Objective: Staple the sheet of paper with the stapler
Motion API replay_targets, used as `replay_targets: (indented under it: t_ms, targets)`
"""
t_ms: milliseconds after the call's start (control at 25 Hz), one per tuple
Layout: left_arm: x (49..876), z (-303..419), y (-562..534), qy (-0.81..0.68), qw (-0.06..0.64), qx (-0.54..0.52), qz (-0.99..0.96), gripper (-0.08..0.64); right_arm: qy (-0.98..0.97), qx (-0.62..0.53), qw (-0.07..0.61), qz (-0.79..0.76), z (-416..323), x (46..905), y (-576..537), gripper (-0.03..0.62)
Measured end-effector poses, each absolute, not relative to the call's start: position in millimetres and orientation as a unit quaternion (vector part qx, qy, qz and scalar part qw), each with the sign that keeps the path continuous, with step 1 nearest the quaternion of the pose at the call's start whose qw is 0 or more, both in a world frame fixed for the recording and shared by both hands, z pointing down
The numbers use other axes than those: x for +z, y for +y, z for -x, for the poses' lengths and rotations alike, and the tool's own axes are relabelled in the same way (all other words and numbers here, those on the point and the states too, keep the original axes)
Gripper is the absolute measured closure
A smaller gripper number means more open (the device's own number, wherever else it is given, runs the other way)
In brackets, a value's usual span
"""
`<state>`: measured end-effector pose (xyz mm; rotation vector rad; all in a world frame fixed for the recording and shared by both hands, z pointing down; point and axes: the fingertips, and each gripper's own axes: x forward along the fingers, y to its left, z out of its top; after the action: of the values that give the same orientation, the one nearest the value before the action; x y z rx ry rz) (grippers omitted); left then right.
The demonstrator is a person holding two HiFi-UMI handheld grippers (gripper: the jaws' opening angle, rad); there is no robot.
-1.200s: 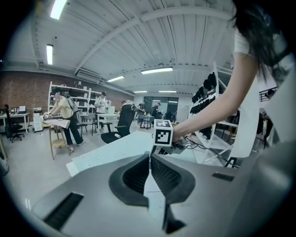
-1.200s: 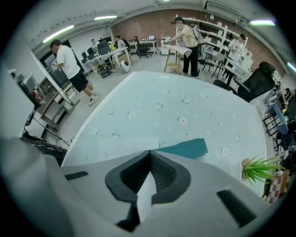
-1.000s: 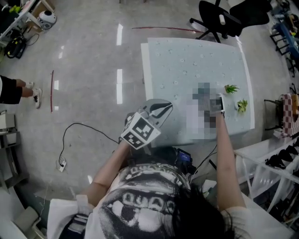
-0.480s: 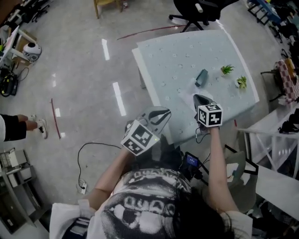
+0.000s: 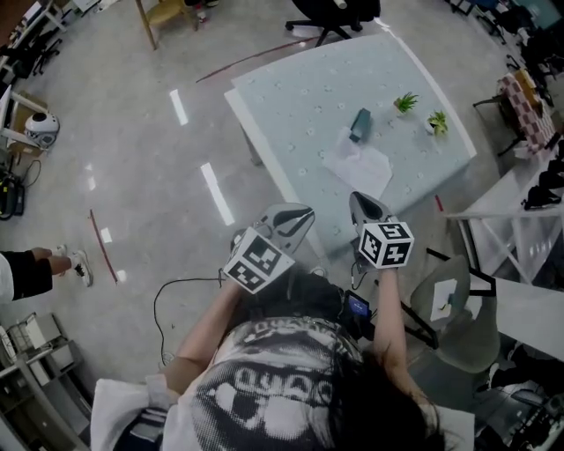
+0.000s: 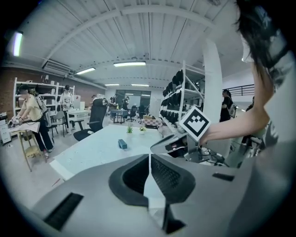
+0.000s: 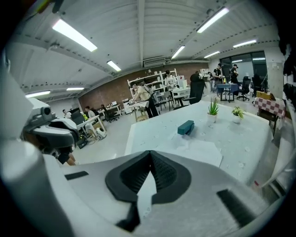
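A teal stapler (image 5: 359, 124) lies on the pale table (image 5: 291, 97), at the far corner of a white sheet of paper (image 5: 357, 165). Both grippers hang off the table's near edge, short of the sheet. My left gripper (image 5: 307, 212) is shut and empty, as is my right gripper (image 5: 355, 198). In the right gripper view the shut jaw tips (image 7: 149, 152) point at the paper (image 7: 196, 149) and the stapler (image 7: 186, 127) beyond. From the left gripper (image 6: 149, 157), the stapler (image 6: 122, 144) shows far off and the right gripper (image 6: 169, 142) close by.
Two small potted plants (image 5: 405, 103) (image 5: 437, 121) stand near the table's right edge, beyond the stapler. A black office chair (image 5: 330, 11) is behind the table, a grey chair (image 5: 454, 304) at my right. A cable (image 5: 176, 284) trails on the floor at left.
My right gripper has drawn back from over the table to just off its near edge and rolled. The left gripper shifted slightly. The sheet now lies in plain view by the stapler.
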<state>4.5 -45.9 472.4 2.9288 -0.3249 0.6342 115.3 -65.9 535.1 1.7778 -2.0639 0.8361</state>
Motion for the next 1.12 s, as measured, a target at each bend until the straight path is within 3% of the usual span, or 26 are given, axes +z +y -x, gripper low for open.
replay_targets:
  t_ms: [520, 1120]
  targets:
    - [467.2, -39.5, 26.5, -0.099, 0.051, 0.228, -0.967, 0.551, -0.737, 0.247, 0.064, -0.626, -129.9, 488.5, 23.9, 0.606]
    - [460.6, -46.0, 93.6, -0.139, 0.033, 0.225, -0.964, 0.549, -0.787, 0.203, 0.063, -0.579, -115.2, 478.3, 97.0, 0.604]
